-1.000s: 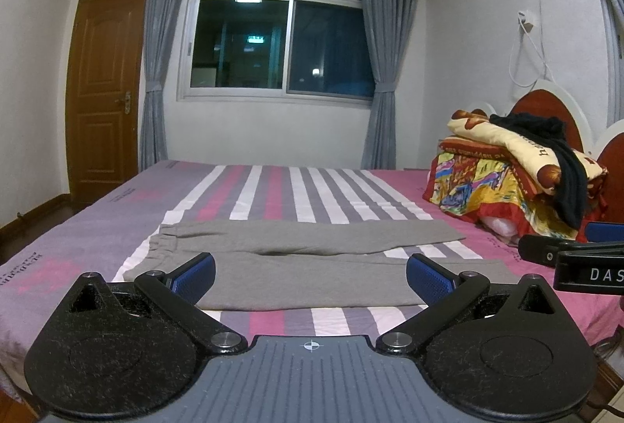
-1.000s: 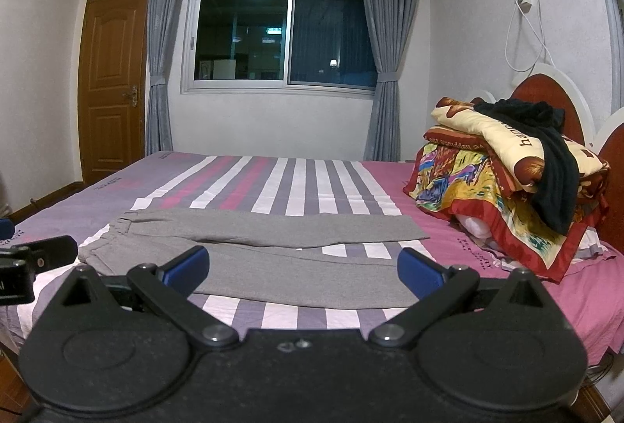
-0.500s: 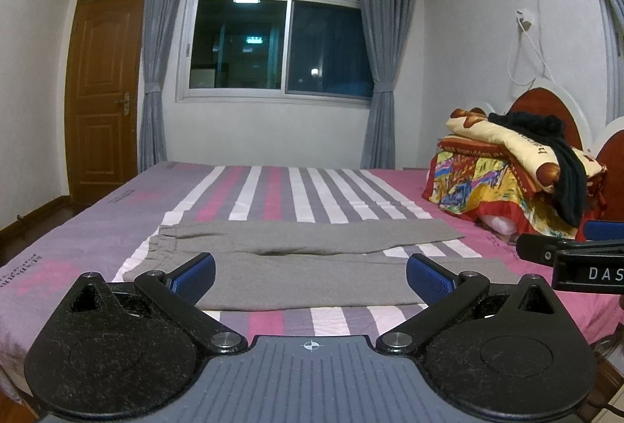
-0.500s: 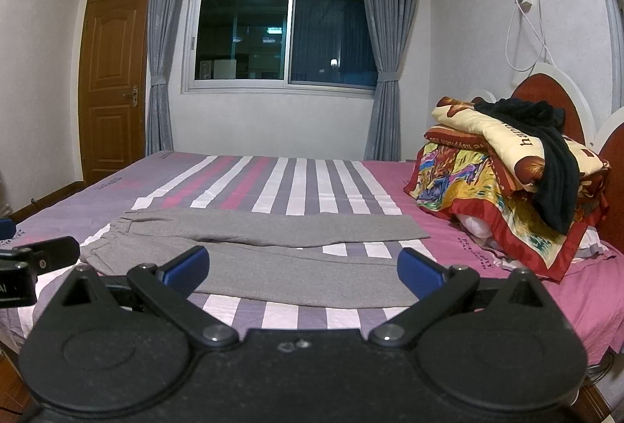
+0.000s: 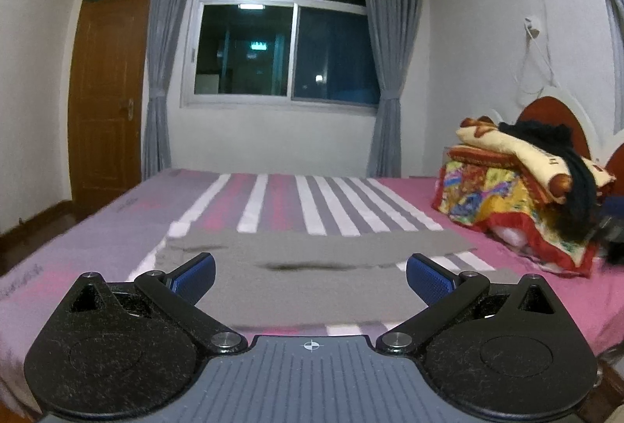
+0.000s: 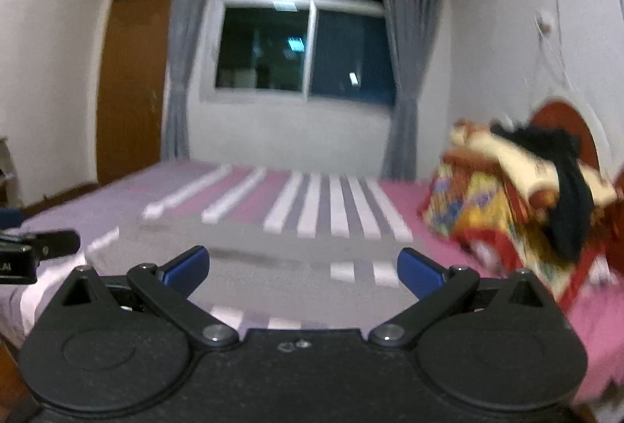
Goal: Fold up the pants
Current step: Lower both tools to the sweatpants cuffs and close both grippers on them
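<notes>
Here, one pair of grey pants (image 5: 312, 267) is lying flat across the near edge of a striped bed (image 5: 97, 228), both legs pointing right. Two grippers, left (image 5: 310, 276) and right (image 6: 302, 269), are hovering before it, jaws spread wide, gripping nothing. Motion is blurring the right view; writing on the bedding pile (image 5: 507, 196) is unreadable.

Striped bed (image 5: 280, 200), possibly folded quilts (image 5: 503, 189).

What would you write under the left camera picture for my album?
Open left tool hovers over flat grey cotton pants spread on a pink, white and grey striped bed.
</notes>
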### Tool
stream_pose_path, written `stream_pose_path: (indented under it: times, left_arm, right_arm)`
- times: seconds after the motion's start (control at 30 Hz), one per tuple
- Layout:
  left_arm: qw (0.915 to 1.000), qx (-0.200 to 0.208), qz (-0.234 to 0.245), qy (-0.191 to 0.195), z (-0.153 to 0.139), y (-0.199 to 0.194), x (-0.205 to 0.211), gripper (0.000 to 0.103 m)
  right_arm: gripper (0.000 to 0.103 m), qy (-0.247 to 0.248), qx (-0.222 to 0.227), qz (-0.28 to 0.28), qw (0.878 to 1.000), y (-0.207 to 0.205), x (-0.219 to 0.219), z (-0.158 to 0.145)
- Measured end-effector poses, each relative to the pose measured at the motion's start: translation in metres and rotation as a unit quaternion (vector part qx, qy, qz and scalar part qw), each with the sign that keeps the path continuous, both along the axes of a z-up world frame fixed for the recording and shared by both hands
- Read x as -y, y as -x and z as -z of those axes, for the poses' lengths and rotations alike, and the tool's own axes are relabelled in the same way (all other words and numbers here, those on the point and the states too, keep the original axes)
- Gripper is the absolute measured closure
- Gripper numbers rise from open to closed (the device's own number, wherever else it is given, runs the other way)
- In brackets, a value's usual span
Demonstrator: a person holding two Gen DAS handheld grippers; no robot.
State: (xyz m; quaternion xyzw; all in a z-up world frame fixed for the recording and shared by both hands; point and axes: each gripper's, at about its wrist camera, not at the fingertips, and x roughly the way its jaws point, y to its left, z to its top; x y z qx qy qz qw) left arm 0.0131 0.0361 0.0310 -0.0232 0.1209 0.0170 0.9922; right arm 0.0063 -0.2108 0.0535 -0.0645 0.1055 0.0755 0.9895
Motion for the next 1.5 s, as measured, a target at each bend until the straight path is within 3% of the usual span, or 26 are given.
stream_pose_path:
  times: [0.07,0.2,0.33,0.43,0.5,0.53,0.57,0.7,0.83,0.93,1.17,1.3,1.4,1.5]
  left_arm:
    - [0.9996,-0.02,0.012,-0.017,0.0,-0.029,-0.017,0.0]
    - [0.9973,-0.057,0.007,-0.047,0.009,-0.089,-0.058,0.0]
    - [0.9943,-0.107,0.003,-0.007,0.023,-0.152,-0.109,0.0]
    - [0.9923,-0.124,-0.002,-0.01,0.036,-0.199,-0.145,0.0]
    - [0.9912,-0.132,-0.003,0.002,0.045,-0.234,-0.173,0.002]
    - [0.9901,-0.14,-0.003,0.0,0.051,-0.255,-0.188,0.006]
    - [0.9886,-0.15,-0.005,-0.007,0.058,-0.277,-0.202,0.015]
    - [0.9832,-0.181,-0.017,-0.012,0.089,-0.366,-0.252,0.015]
    - [0.9737,-0.227,-0.006,0.007,0.128,-0.454,-0.295,0.015]
    - [0.9675,-0.252,-0.007,0.02,0.157,-0.506,-0.317,0.016]
    - [0.9555,-0.292,0.033,0.021,0.214,-0.581,-0.335,0.016]
    - [0.9533,-0.294,0.064,0.026,0.232,-0.598,-0.343,0.016]
    - [0.9517,-0.294,0.082,0.031,0.239,-0.611,-0.348,0.007]
    - [0.9492,-0.296,0.101,0.033,0.244,-0.618,-0.351,0.004]
  right_arm:
    - [0.0,-0.007,0.006,-0.01,1.0,-0.032,0.013,-0.009]
    - [0.0,-0.01,-0.027,-0.015,0.999,-0.103,0.03,-0.011]
    - [0.001,0.001,-0.062,-0.056,0.997,-0.156,0.024,0.002]
    - [0.01,0.007,-0.085,-0.097,0.992,-0.202,0.011,0.012]
    - [0.021,0.009,-0.094,-0.119,0.988,-0.232,0.005,0.019]
    - [0.031,0.014,-0.1,-0.126,0.987,-0.254,0.0,0.025]
    - [0.033,0.018,-0.106,-0.132,0.985,-0.271,-0.004,0.03]
    - [0.034,0.04,-0.134,-0.168,0.976,-0.357,-0.025,0.061]
    - [0.05,0.072,-0.178,-0.196,0.962,-0.45,-0.047,0.107]
    - [0.055,0.085,-0.206,-0.207,0.953,-0.504,-0.061,0.142]
    - [0.054,0.105,-0.265,-0.251,0.925,-0.581,-0.076,0.203]
    - [0.053,0.122,-0.293,-0.272,0.909,-0.612,-0.078,0.228]
    - [0.048,0.129,-0.299,-0.291,0.9,-0.625,-0.079,0.233]
    - [0.048,0.127,-0.318,-0.322,0.883,-0.636,-0.074,0.231]
